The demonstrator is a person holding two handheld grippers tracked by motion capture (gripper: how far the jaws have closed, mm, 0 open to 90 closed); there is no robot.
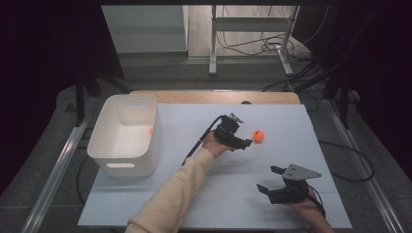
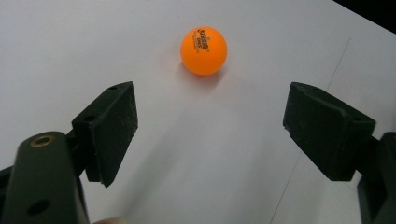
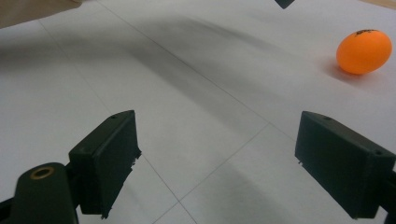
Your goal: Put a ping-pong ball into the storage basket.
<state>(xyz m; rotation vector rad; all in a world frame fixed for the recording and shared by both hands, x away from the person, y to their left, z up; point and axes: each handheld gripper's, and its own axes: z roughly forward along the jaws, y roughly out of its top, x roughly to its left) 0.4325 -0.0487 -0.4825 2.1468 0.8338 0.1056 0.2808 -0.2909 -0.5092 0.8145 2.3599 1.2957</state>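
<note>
While your left forearm stretches out over the white table, the scene sorts itself by size: the sheet-covered top first, then the white bin near its far left corner, then your two tools, then the ball. Your left gripper sits toward the middle of the far edge, jaws spread wide and holding nothing, aimed at the orange ball just ahead of it. Your right gripper rests near the right end of the near edge, likewise wide open and empty. Seen from the left gripper view, the orange ball lies on the bare sheet beyond the black pads, centred between them but untouched. It looks like a table-tennis ball: very light, hard-shelled, smooth and apt to roll or squirt away. Take it across its widest middle, pads square on opposite sides, and close gently.
</note>
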